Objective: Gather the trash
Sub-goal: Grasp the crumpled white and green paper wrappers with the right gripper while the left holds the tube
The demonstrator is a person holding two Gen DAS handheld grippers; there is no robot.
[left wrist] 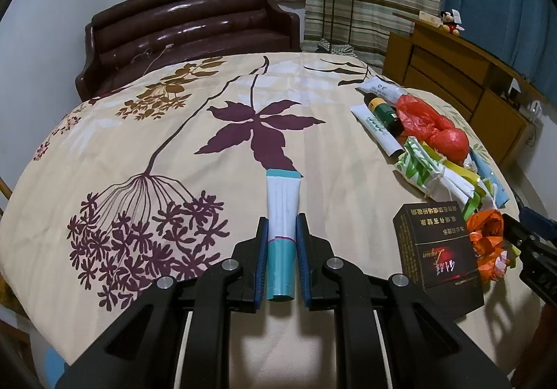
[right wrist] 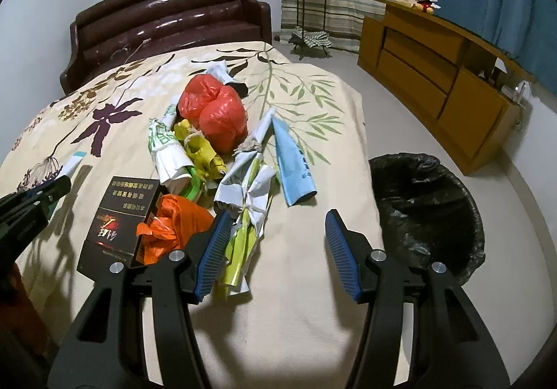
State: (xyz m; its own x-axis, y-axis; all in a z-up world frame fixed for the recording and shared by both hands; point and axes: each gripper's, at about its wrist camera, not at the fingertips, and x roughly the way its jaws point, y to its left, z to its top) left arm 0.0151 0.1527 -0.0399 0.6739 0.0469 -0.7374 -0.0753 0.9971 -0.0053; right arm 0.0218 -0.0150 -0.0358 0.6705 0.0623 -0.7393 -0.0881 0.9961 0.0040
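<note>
i count one white and teal squeezed tube (left wrist: pixel 282 211) on the bed. one black cardboard cigarette box (right wrist: pixel 118 215) lies on it too. there are two red plastic bag bundles (right wrist: pixel 217 110), pressed together, and one crumpled orange plastic bag (right wrist: pixel 174 225). i see two white tubes with green print (left wrist: pixel 377 129) and one dark bottle with a yellow and green label (left wrist: pixel 383 109) between them. one flat pale blue packet (right wrist: pixel 292 163). the paper and green wrapper bundles tied with string are too tangled to count. one bin lined with a black plastic bag (right wrist: pixel 431 211) stands on the floor.
</note>
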